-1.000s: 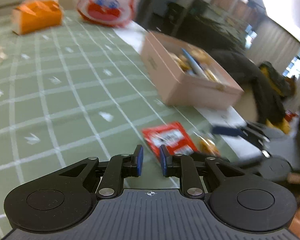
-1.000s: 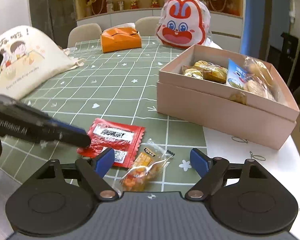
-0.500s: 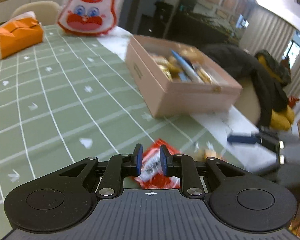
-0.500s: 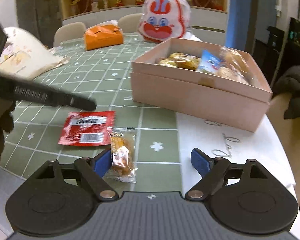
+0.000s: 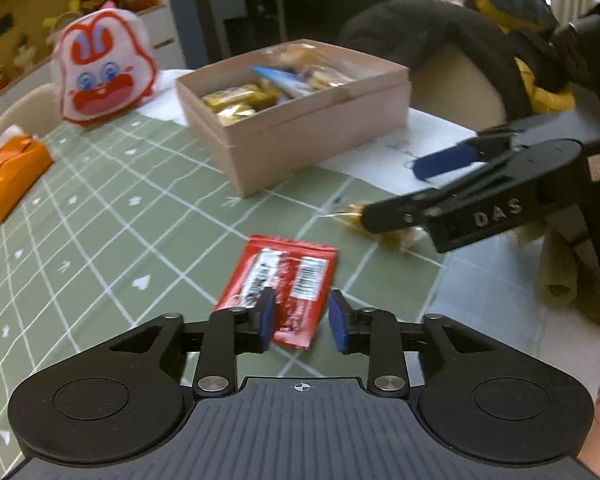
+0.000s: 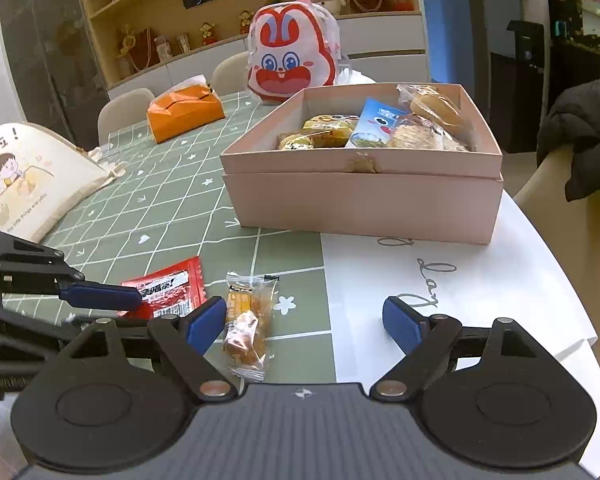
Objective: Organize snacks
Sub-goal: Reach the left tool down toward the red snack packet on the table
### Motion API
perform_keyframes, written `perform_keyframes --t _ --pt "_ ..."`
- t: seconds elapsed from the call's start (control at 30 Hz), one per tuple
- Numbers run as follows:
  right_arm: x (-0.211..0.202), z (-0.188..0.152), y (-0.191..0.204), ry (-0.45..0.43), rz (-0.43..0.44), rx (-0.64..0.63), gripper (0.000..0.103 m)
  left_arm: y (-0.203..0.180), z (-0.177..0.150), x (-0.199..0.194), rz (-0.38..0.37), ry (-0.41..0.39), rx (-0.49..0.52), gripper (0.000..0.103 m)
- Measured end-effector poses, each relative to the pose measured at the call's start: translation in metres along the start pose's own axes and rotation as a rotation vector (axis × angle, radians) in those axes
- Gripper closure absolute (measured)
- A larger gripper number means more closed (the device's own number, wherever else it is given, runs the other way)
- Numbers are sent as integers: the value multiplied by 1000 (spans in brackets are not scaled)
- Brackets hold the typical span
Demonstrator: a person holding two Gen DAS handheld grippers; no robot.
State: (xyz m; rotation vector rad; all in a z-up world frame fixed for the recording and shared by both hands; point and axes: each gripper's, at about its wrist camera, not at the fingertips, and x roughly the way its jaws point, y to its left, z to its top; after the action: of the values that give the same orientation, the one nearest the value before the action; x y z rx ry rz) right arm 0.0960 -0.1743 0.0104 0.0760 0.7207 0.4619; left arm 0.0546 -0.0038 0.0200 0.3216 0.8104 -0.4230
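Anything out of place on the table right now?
Two snacks lie loose on the tablecloth outside the pink box: a red packet and a clear-wrapped snack. Nothing looks spilled or damaged.

left gripper (image 5: 301,319): jaws, nearly closed a second ago, have just been opening; now astride the red packet's (image 5: 284,284) near end, not pressing it.
right gripper (image 6: 305,323): shifted right; clear snack packet (image 6: 247,326) now beside its left jaw.
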Motion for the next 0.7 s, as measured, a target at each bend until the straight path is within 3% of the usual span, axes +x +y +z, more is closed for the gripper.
perform_keyframes --t 0.07,0.17,0.27,0.43,0.7 --pt "-1 0 -2 -4 3 13 17 -4 0 2 -20 7 19 51" --pt "-2 0 -3 -5 7 19 17 -5 0 1 -52 13 36 43" --pt "-1 0 -3 -7 11 25 17 1 1 0 -58 16 5 45" --pt "-2 0 -5 -11 17 41 17 13 8 9 40 29 -5 45" --pt "-2 0 -7 -13 27 53 16 28 17 21 0 37 -36 42"
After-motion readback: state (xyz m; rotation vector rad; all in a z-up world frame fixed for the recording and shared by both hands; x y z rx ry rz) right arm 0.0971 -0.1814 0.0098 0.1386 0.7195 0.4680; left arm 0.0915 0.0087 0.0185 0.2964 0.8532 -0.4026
